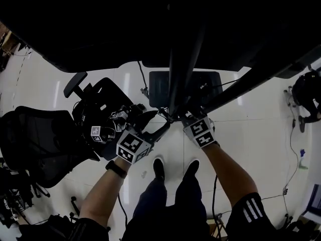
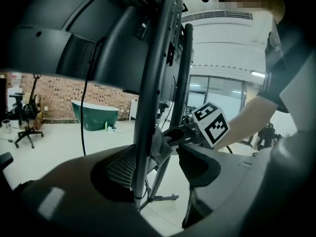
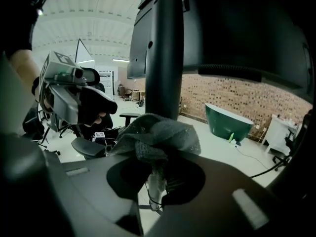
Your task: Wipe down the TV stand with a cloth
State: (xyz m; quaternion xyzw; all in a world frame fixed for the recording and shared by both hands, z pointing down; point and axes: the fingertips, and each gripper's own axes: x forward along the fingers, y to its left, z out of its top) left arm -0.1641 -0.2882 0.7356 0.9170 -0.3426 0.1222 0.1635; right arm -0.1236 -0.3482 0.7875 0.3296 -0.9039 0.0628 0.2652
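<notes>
The TV stand's black upright pole (image 1: 176, 79) rises between my two grippers, under the dark TV (image 1: 150, 24). A bunched grey cloth (image 3: 157, 135) is pinched in my right gripper (image 3: 158, 174), which is shut on it and presses it against the pole (image 3: 163, 48). In the left gripper view the same cloth (image 2: 161, 143) lies on the pole (image 2: 148, 107), beside the right gripper's marker cube (image 2: 211, 124). My left gripper (image 2: 159, 168) is open, its jaws standing either side of the pole. In the head view the left gripper (image 1: 150, 129) and right gripper (image 1: 184, 117) meet at the pole.
The stand's black base plate (image 1: 184, 87) lies on the white floor. Black office chairs (image 1: 40, 139) crowd the left side. The person's feet (image 1: 175, 169) stand just behind the grippers. Cables (image 1: 292, 149) trail at right. A green tub (image 3: 227, 120) stands by a brick wall.
</notes>
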